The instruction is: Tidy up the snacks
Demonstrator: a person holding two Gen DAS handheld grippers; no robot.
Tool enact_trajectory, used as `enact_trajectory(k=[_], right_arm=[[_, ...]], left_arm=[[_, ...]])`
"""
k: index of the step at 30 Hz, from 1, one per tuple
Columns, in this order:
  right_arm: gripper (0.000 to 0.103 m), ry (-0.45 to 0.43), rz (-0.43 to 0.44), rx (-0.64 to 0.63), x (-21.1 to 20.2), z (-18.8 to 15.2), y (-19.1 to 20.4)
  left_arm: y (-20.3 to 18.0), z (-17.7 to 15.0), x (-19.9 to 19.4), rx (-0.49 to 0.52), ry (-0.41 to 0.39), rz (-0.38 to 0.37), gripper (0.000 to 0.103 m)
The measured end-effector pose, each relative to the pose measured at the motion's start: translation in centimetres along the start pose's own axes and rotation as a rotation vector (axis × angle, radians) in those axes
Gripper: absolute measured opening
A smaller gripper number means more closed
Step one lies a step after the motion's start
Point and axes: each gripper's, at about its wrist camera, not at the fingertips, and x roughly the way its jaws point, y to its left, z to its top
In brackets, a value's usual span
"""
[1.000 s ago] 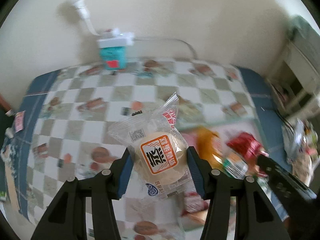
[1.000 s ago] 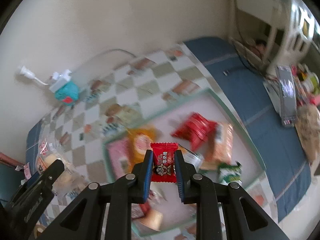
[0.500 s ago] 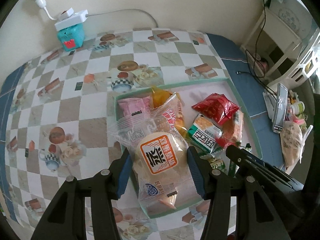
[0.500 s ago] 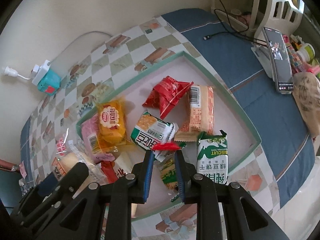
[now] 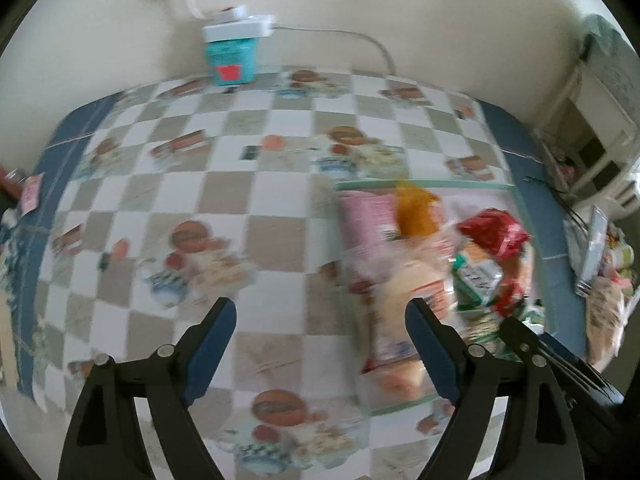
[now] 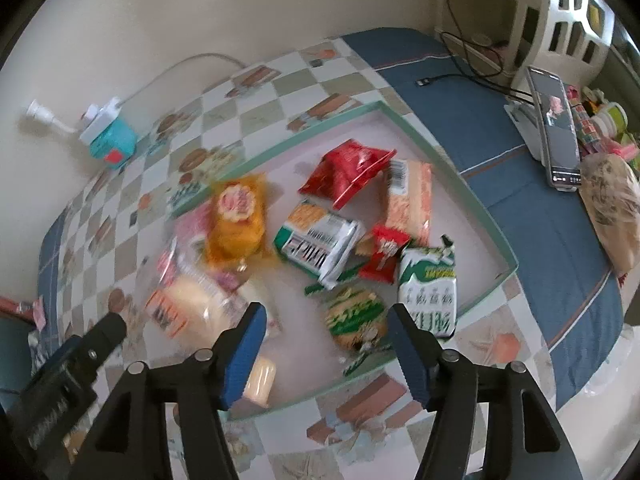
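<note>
A pink tray with a green rim [image 6: 460, 168] lies on the checkered tablecloth and holds several snack packets. The clear-wrapped bun [image 6: 188, 308] lies at the tray's left end; it also shows blurred in the left wrist view [image 5: 404, 300]. The small red candy [image 6: 384, 254] lies among the packets near the tray's middle. My left gripper [image 5: 320, 344] is open and empty, above the tablecloth just left of the tray. My right gripper [image 6: 322, 344] is open and empty above the tray's near edge.
A teal box with a white power adapter [image 5: 232, 52] stands by the wall at the back. A phone on a stand [image 6: 556, 120] and a wrapped bundle [image 6: 612, 216] sit on the blue cloth at the right. A white shelf [image 6: 560, 20] stands at the far right.
Both grippers have opened. The bun has dropped from my left gripper into the tray's left end, and the red candy from my right gripper among the packets. The left gripper has swung left.
</note>
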Motion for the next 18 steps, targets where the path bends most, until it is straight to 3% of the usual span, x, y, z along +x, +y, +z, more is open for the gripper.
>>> enact_trajectory(k=[3,5,7,9,11,18], right_arm=[[0.079,0.0,0.002,-0.022,-0.1,-1.4,0.4],[0.082,0.003,0.006,-0.029,-0.1,-2.1,0.6],[0.083,0.003,0.012,-0.036,-0.2,-2.9,0.7],[0.094,-0.001,0.012,-0.038,-0.3,-3.6,0.8],[0.098,-0.003,0.013,-0.042,-0.5,-4.3,0.8],[0.103,-0.008,0.018,-0.075,-0.8,-6.5,1.3]], left_arm=[[1.3,-0.9,-0.6,-0.024,-0.014,0.026,0.088],[2.0,-1.6,-1.1,-0.033,-0.03,0.047,0.095],[2.5,-2.3,-1.3,-0.029,-0.041,0.073,0.095],[2.9,-3.1,-1.1,-0.015,-0.039,0.107,0.095],[3.4,-4.0,-0.6,0.0,-0.025,0.149,0.095],[5.0,-6.0,-0.2,0.013,0.001,0.23,0.095]])
